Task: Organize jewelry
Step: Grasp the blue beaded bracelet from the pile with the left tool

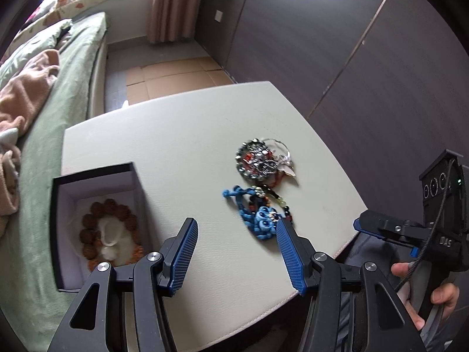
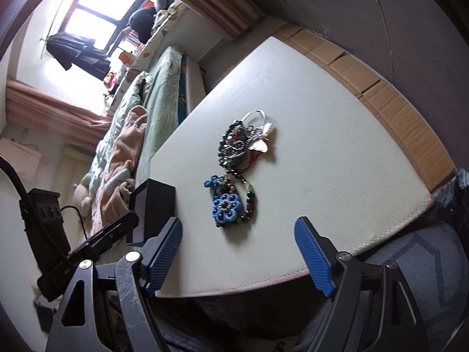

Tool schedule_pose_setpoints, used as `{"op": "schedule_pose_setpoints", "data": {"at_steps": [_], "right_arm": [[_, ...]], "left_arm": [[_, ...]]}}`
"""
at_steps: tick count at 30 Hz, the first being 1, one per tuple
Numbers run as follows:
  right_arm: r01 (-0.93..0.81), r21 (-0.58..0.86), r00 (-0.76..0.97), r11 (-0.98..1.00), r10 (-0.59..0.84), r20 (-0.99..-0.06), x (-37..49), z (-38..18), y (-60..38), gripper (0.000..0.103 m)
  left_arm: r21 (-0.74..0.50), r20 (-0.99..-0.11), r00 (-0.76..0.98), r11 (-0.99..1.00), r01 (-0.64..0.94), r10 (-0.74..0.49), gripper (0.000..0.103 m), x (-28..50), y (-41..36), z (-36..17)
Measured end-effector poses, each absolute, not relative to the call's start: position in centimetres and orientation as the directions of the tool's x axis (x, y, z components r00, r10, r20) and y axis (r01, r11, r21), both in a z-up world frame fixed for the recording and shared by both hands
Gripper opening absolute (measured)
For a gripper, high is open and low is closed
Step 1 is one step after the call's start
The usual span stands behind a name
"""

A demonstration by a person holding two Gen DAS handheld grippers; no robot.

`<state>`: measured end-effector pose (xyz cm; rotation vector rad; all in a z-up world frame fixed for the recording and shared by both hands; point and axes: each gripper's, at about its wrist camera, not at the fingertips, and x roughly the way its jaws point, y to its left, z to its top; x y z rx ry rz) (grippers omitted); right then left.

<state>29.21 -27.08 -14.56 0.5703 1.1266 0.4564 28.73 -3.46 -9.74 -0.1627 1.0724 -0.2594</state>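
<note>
A white table (image 1: 181,146) was seen from both wrist views, with a bed (image 1: 44,135) just beside it. On the table a black box (image 1: 96,228) was standing open near the edge next to the bed; in the left wrist view it lay at about 9 o'clock from the left tongs (image 1: 236,252). Inside the box a bracelet of brown beads (image 1: 88,223) was lying on white padding.

Near the middle of the table a pile of jewelry (image 1: 261,164) was lying, silver and dark, with some red parts. Just beside it, on the side nearer to the tongs, a blue braided piece (image 1: 261,220) with a flower and a string of dark beads (image 2: 252,202) was placed, touching the pile or nearly so. In the right wrist view these things were found at 12 o'clock from the right tongs (image 2: 239,255), and the box (image 2: 152,214) at about 10 o'clock.

The left tongs were open, and nothing was held between the blue pads; the blue piece was seen just beyond its right finger. The right tongs were opened wide and were empty too, held over the near edge of the table. In the left wrist view the right tongs (image 1: 356,224) were seen at 3 o'clock, carried by a hand (image 1: 433,293).
</note>
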Motion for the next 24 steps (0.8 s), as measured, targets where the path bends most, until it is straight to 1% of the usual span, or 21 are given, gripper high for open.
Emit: {"op": "schedule_pose_setpoints", "data": {"at_steps": [1,2,11,17,18,19,20,21,22,23,24], "right_arm": [[-0.049,0.642,0.368,0.765,0.612,-0.701,29.2,-14.7,-27.3,0.093],[-0.044,0.651,0.372,0.758,0.617,-0.693,29.1,-14.7,-27.5,0.094],[-0.049,0.655,0.357,0.754,0.626,-0.694,28.8,-14.6,-27.4,0.095],[-0.057,0.631,0.382,0.774,0.600,-0.703,28.6,-14.2,-27.7,0.094],[-0.060,0.625,0.385,0.778,0.596,-0.705,28.6,-14.1,-27.7,0.094],[-0.063,0.618,0.389,0.784,0.589,-0.708,28.6,-14.0,-27.8,0.094],[-0.059,0.612,0.393,0.789,0.582,-0.712,28.7,-14.0,-27.8,0.094],[-0.049,0.599,0.403,0.799,0.564,-0.721,28.7,-13.9,-27.9,0.094],[-0.043,0.588,0.412,0.808,0.551,-0.726,28.7,-13.8,-27.9,0.094],[-0.041,0.576,0.420,0.816,0.537,-0.732,28.9,-13.7,-27.9,0.094],[-0.045,0.568,0.422,0.822,0.531,-0.735,29.0,-13.7,-27.8,0.094]], "left_arm": [[-0.255,-0.851,0.440,0.958,0.134,-0.288,0.057,28.9,-4.0,-10.1],[-0.257,-0.854,0.430,0.956,0.140,-0.292,0.057,29.1,-4.5,-10.5],[-0.250,-0.877,0.374,0.952,0.178,-0.300,0.057,30.6,-8.2,-13.5],[-0.204,-0.894,0.370,0.965,0.165,-0.252,0.057,31.3,-9.3,-15.2],[-0.193,-0.897,0.372,0.968,0.163,-0.241,0.056,31.3,-9.4,-15.4],[-0.187,-0.896,0.376,0.969,0.161,-0.235,0.051,31.3,-9.3,-15.6],[-0.184,-0.897,0.377,0.970,0.159,-0.232,0.031,31.3,-9.2,-15.7],[-0.200,-0.897,0.368,0.967,0.160,-0.246,0.025,31.3,-9.1,-15.9],[-0.209,-0.894,0.369,0.965,0.156,-0.253,0.024,31.3,-8.9,-15.8],[-0.204,-0.892,0.379,0.967,0.151,-0.248,0.022,31.1,-8.6,-15.5],[-0.199,-0.889,0.387,0.968,0.153,-0.244,0.014,31.1,-8.6,-15.3]]}}
